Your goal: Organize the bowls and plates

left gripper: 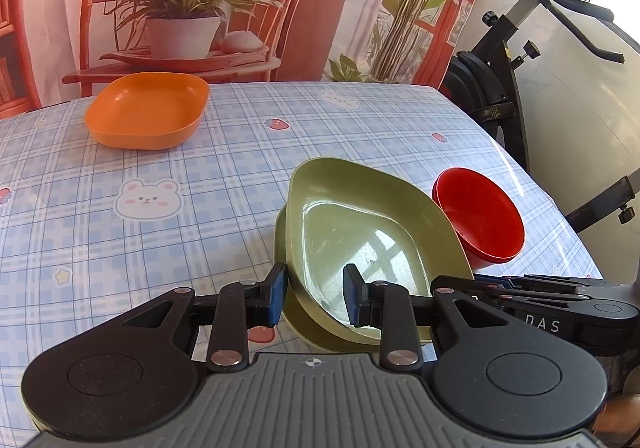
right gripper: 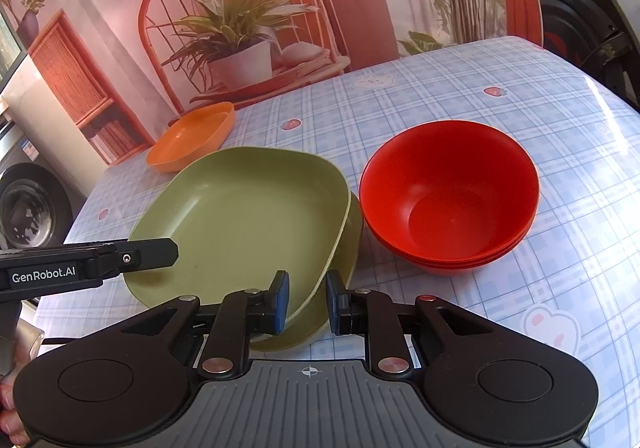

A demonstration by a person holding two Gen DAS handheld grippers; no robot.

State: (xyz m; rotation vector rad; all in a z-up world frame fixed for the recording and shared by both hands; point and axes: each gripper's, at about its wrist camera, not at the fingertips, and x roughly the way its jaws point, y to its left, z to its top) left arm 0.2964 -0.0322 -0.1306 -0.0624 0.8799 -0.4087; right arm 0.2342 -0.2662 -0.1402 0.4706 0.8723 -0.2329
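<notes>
1. Table [right gripper: 560, 96] with checked cloth
2. Two green plates [right gripper: 248, 208] nested, top one tilted, beside stacked red bowls [right gripper: 448, 188]
3. Orange plate [left gripper: 148, 108] apart (far corner)
4. Left gripper [left gripper: 314, 294] and right gripper [right gripper: 306, 300] spread, each straddling top green rim

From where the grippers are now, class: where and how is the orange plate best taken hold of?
Grip the orange plate at its near raised rim, coming from the front with one tool finger inside and one outside. It sits flat and alone on the table, and its shallow upturned wall probably offers the only pinchable edge.
</notes>
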